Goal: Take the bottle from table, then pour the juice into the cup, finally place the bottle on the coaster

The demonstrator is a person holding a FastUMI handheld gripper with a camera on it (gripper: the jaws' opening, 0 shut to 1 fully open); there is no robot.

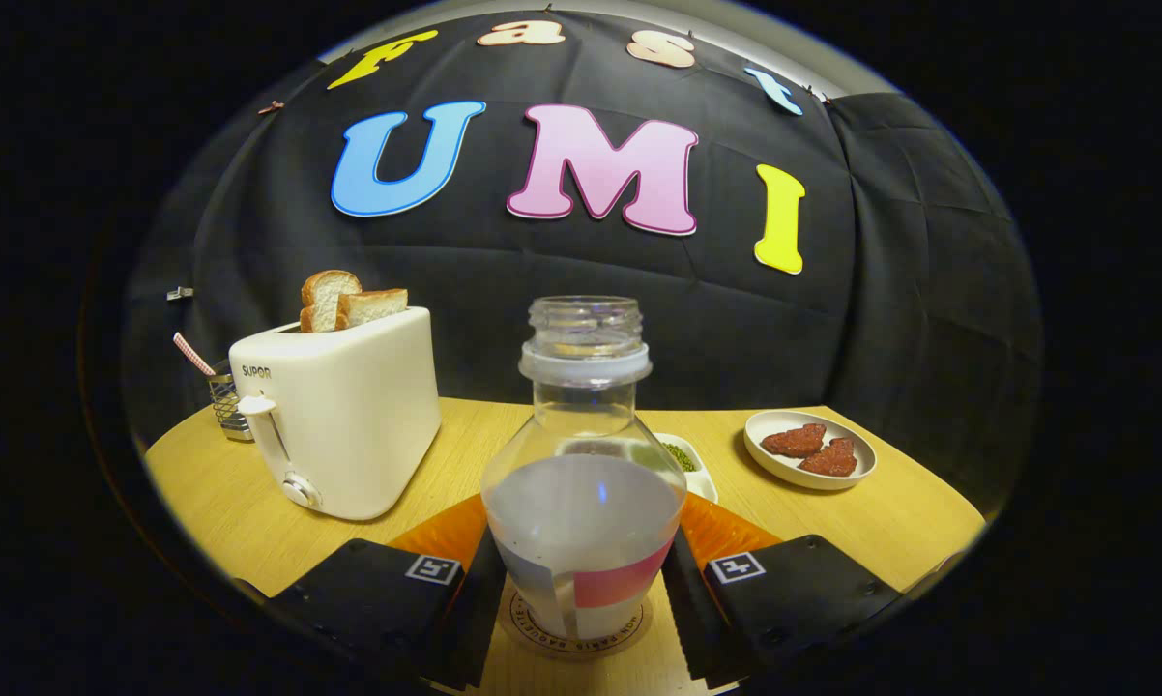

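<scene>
Bottle (pixel 583 483) is standing upright on the coaster (pixel 575 633) at lower centre of the frame, between the hand-held gripper (pixel 581 590) fingers — whether they are pressing, I cannot tell. Clear, smooth, likely slippery and light — best gripped at the wide labelled lower body.

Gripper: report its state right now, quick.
Gripper: fingers sit on both sides of the bottle, which stands on the coaster; whether they press it cannot be told.
</scene>
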